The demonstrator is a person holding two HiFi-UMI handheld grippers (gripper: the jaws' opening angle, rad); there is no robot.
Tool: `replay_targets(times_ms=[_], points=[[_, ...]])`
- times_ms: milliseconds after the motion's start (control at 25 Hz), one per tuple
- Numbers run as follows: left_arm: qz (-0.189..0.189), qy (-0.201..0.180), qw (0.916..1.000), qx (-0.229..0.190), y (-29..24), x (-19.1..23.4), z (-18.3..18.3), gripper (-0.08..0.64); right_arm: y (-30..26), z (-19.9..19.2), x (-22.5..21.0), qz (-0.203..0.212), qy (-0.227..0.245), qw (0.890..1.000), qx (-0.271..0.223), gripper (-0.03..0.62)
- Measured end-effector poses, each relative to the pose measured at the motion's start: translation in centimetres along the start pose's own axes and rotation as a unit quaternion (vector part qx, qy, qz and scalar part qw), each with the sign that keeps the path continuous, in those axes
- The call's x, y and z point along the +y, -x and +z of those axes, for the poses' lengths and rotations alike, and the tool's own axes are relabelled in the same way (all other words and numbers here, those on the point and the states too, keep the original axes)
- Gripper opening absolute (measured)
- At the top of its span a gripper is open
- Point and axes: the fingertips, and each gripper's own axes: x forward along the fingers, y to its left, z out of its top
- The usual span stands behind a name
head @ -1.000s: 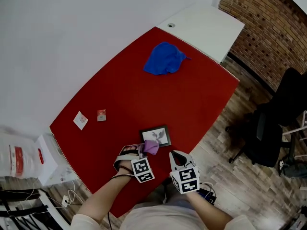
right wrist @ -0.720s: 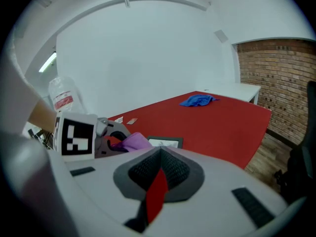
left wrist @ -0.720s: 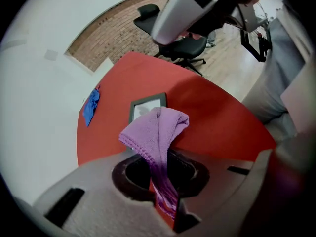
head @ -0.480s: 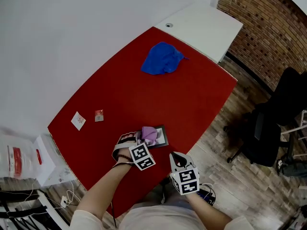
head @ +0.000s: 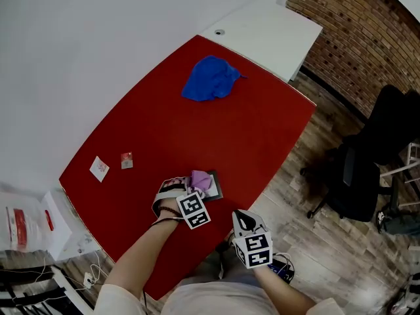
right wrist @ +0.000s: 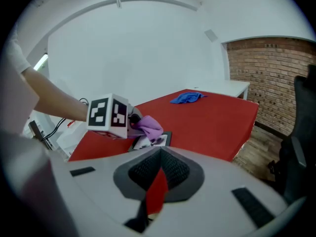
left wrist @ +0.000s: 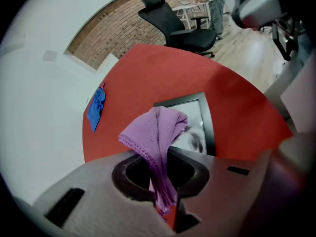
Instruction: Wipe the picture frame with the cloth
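Observation:
A small black picture frame (head: 214,189) lies flat near the front edge of the red table (head: 197,130). My left gripper (head: 190,189) is shut on a purple cloth (head: 199,179), which rests on the frame's left part and hides most of it. In the left gripper view the purple cloth (left wrist: 157,137) hangs out between the jaws, over the frame (left wrist: 197,125). My right gripper (head: 244,223) is held off the table's front edge, right of the frame, shut with nothing in it. From the right gripper view I see the cloth (right wrist: 148,126) on the frame (right wrist: 161,139).
A crumpled blue cloth (head: 209,79) lies at the table's far end. A white card (head: 99,168) and a small red packet (head: 126,160) sit at the left. A white cabinet (head: 266,35) adjoins the far end; a black office chair (head: 364,169) stands right.
My left gripper has drawn the purple cloth across the frame, from its near edge toward the far side. The right gripper has stayed where it was.

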Motion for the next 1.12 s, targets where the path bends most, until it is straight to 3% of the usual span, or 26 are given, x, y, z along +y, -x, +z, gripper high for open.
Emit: replay_targets(times_ms=[360, 480, 640, 840, 1120], points=[[-0.03, -0.053, 0.9979, -0.022, 3.3, -7.4, 1.0, 0.054, -0.9, 0.2, -0.2, 0.008, 0.012, 1.0, -0.001, 0.005], [-0.027, -0.038, 0.9987, -0.021, 3.0, -6.4, 0.8, 0.054, -0.9, 0.0, 0.2, 0.009, 0.009, 1.0, -0.001, 0.005], [-0.008, -0.005, 0.9998, -0.017, 1.9, -2.2, 0.9, 0.054, -0.4, -0.2, 0.1, 0.003, 0.005, 1.0, -0.001, 0.005], [0.014, 0.007, 0.9999, 0.003, -0.7, 2.3, 1.9, 0.054, 1.0, -0.8, -0.5, -0.011, -0.004, 1.0, -0.001, 0.005], [0.002, -0.014, 0.9999, 0.006, -1.2, 0.4, 2.7, 0.054, 2.3, -2.0, -1.7, -0.027, -0.017, 0.999, 0.004, 0.005]])
